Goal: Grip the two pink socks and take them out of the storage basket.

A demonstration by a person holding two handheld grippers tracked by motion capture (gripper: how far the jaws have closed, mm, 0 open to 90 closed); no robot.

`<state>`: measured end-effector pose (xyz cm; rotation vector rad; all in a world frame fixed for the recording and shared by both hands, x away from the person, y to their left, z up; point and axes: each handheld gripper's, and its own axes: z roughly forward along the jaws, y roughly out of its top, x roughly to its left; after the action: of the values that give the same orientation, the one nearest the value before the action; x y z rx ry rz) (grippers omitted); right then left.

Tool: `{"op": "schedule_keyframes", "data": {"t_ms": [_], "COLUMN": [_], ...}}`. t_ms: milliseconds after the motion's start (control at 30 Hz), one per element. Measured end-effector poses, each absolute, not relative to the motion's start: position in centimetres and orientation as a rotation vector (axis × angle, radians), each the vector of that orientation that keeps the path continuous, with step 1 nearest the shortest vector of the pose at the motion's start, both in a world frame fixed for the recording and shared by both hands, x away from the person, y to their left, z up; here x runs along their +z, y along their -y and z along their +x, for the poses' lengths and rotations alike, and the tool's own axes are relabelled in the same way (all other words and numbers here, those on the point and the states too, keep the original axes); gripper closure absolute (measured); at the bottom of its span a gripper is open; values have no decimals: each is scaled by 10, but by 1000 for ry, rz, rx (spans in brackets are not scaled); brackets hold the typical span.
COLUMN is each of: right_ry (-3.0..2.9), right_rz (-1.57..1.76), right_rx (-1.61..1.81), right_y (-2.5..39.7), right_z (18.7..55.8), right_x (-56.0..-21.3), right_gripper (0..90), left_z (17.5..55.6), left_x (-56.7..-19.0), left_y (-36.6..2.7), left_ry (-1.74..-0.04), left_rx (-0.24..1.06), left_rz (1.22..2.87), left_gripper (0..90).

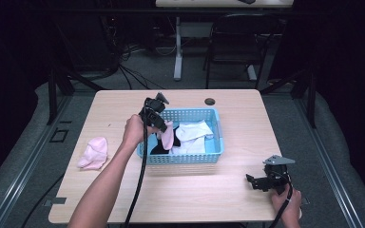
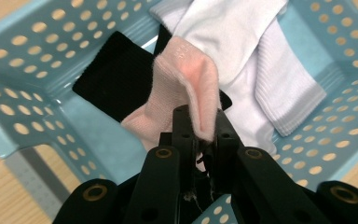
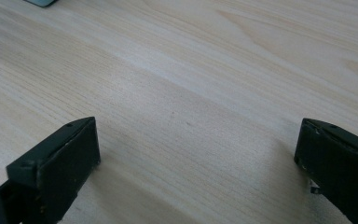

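A light blue perforated basket stands mid-table and holds white socks and a black sock. My left gripper hangs over the basket's left end, shut on a pink sock that dangles into it. In the left gripper view the pink sock is pinched between the jaws of the left gripper, above the black sock and the white socks. My right gripper rests low at the table's front right, open, with bare wood between the jaws of the right gripper.
A second pink sock lies crumpled on the table left of the basket. The table has a round cable hole near its far edge. A black chair and a table leg stand beyond it.
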<state>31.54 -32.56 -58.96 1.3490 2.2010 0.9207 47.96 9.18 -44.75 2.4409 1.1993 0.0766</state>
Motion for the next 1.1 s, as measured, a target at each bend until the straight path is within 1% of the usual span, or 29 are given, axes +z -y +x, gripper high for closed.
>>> {"op": "schedule_keyframes", "data": {"t_ms": [233,267,667,1100], "right_ry": [-2208,-2208,-2202,-2203], "right_rz": [1346,1346,1349,1348], "right_rx": [913,913,920,916], "right_y": [326,326,326,326], "right_z": [315,315,315,315], "right_x": [-589,-589,-590,-589], "right_gripper": [0,0,0,0], "left_z": [476,475,468,454], "left_x": [-430,-425,-396,-362], "left_y": [-99,-101,-115,-142], "left_ry": [-1191,-1181,-1163,-1179], "left_rx": [88,111,151,227], "left_rz": [2422,2430,2410,2366], "left_gripper": [835,835,835,835]}}
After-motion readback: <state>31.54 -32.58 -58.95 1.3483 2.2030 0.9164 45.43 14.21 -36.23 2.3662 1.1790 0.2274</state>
